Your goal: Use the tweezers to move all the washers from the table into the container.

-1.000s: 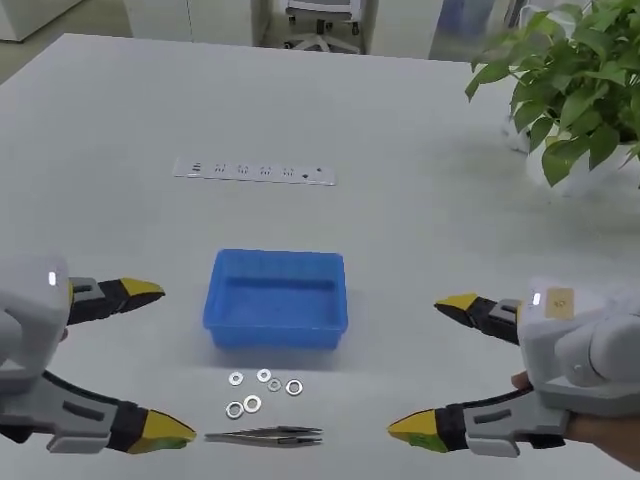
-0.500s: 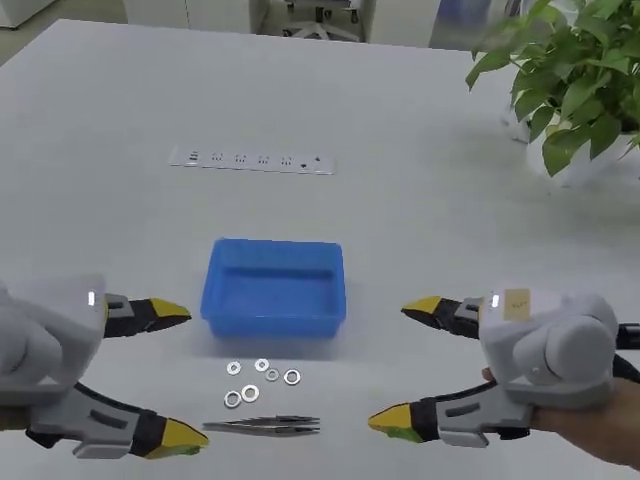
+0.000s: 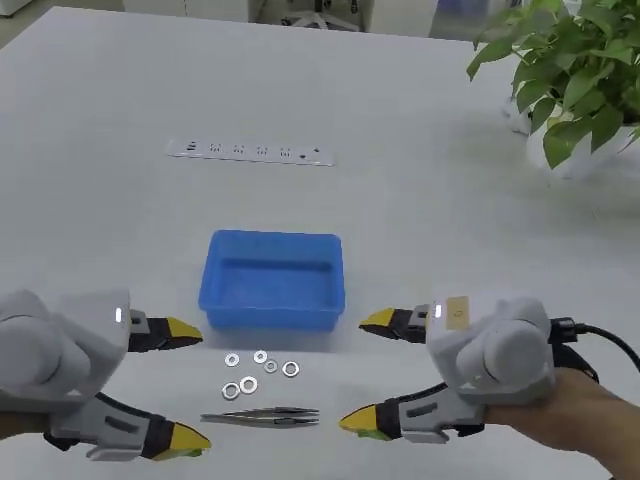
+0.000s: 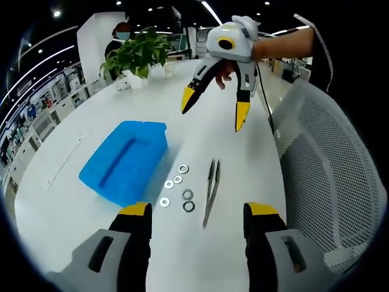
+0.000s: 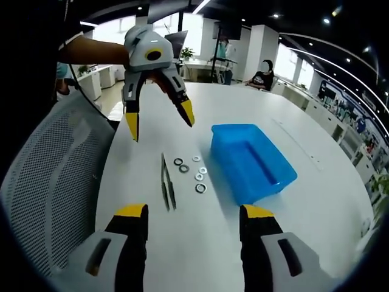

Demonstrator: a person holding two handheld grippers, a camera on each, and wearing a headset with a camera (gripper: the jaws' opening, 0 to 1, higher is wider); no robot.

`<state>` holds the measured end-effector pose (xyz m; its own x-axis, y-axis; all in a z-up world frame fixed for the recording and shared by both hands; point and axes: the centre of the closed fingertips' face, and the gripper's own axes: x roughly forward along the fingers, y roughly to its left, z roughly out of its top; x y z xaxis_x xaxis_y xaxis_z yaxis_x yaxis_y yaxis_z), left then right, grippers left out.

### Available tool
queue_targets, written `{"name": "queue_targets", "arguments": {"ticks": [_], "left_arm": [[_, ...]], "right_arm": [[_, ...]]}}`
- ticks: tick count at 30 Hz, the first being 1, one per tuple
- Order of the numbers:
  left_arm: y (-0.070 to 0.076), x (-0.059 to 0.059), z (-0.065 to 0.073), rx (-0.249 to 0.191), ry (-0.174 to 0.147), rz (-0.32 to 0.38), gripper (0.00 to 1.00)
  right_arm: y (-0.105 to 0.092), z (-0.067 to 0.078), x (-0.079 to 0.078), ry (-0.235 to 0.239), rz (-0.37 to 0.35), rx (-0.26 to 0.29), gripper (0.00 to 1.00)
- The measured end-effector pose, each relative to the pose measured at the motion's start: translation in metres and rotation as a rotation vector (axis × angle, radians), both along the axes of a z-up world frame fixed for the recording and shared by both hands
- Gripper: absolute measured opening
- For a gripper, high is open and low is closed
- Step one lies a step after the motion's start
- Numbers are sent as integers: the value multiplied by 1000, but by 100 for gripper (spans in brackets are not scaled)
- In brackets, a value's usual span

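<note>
At the very first step: fetching the tweezers (image 3: 260, 415), not yet lifted. Holding the left gripper (image 3: 197, 383) low over the table (image 3: 420, 200), jaws spread wide, nothing between them. Same for the right gripper (image 3: 355, 371): wide apart, empty, pointed toward the left gripper across the work.

Lying flat between the 2 claws: the tweezers, lengthwise along the line from claw to claw, nearer the lower jaw tip of each in the head view. In the left gripper view, just ahead of the jaws and a shade toward the right-hand jaw; in the right gripper view, just ahead and toward the left-hand jaw. Just beside the tweezers, on the side away from the person and likewise between the claws: 6 washers (image 3: 260, 368) in a loose cluster on the table, none in the container (image 3: 272, 280). Beyond the washers, a little farther from both claws: the blue container, open-topped and bare inside.

By the look of it, nothing of the transfer done, all 6 left to go. Next, most likely, closing 1 claw across the tweezers. Calls for coming down almost flat to the tabletop, given so thin and low a tool, and for biting near mid-length, to leave the tips free and workable by squeezing. Worth keeping the jaw tips clear of the washers just beside, probably light enough to scatter at a nudge.
</note>
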<state>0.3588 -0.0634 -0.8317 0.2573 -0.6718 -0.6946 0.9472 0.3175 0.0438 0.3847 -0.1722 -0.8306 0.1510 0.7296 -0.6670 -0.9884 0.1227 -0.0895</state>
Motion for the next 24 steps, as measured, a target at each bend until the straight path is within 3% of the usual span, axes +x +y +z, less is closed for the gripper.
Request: {"name": "queue_targets", "arguments": {"ticks": [4,12,24], "left_arm": [[2,-2,-9,28,-1,-15,59],[3,-9,-24,72,27,-52,50],[8,-8,-40,126,40,-67,31]], "right_arm": [[7,-6,-4,5,27,-8,58],[21,-16,-11,5,83,-24,47],[45,-30,-19,16,144,-60,32]]}}
